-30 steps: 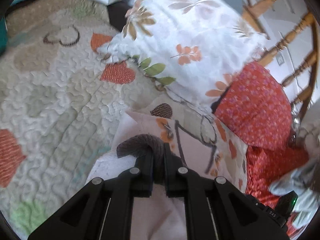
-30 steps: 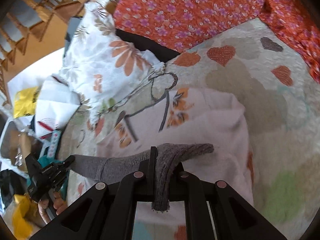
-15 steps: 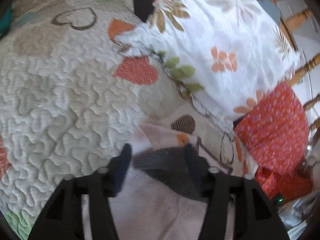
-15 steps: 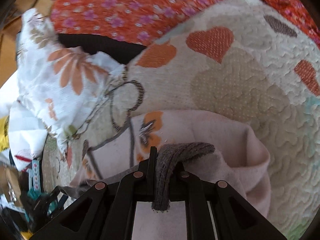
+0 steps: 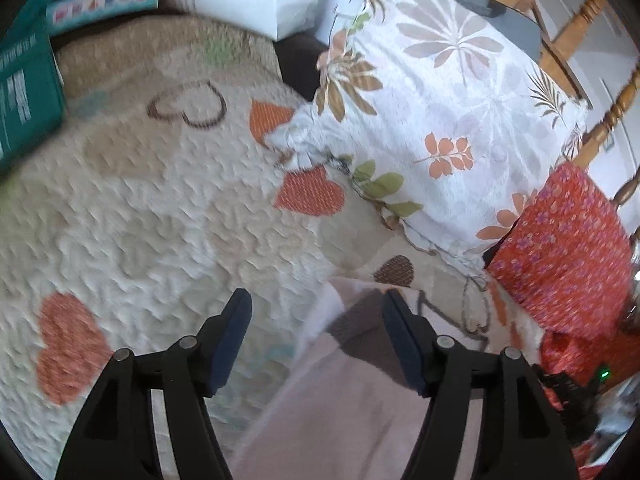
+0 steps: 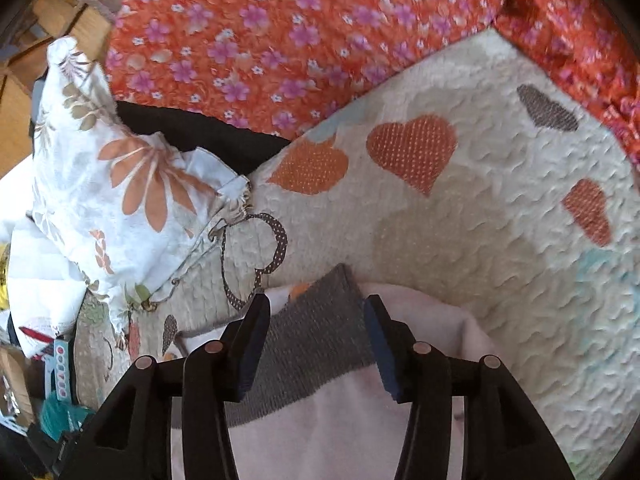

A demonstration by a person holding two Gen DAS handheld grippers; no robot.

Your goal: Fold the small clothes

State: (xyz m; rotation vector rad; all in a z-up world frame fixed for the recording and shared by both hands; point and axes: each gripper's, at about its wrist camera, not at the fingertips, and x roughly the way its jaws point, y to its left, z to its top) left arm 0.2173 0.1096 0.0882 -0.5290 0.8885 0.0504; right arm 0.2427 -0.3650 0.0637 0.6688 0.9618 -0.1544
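A pale pink small garment (image 5: 352, 408) with a grey ribbed band (image 5: 360, 320) lies on the heart-patterned quilt (image 5: 160, 208). My left gripper (image 5: 318, 316) hovers over the garment's left edge. Its jaws are opening, and the band's end lies loose by the right finger (image 5: 400, 332) with no pad pressing on it. In the right wrist view the grey band (image 6: 316, 340) lies flat on the pink garment (image 6: 340, 420) between the fingers of my right gripper (image 6: 316, 308). Its jaws are also opening, with the pads clear of the cloth.
A white floral pillow (image 5: 440, 120) and a red floral cushion (image 5: 560, 248) crowd the quilt's far side. A teal box (image 5: 24, 104) stands at the left edge, with a wooden chair (image 5: 600, 92) behind. Red floral fabric (image 6: 280, 40) borders the quilt (image 6: 480, 220).
Both grippers were shut on the grey band and have let it go, the left first, then the right. The band now lies flat on the pink garment. The left gripper shifted left.
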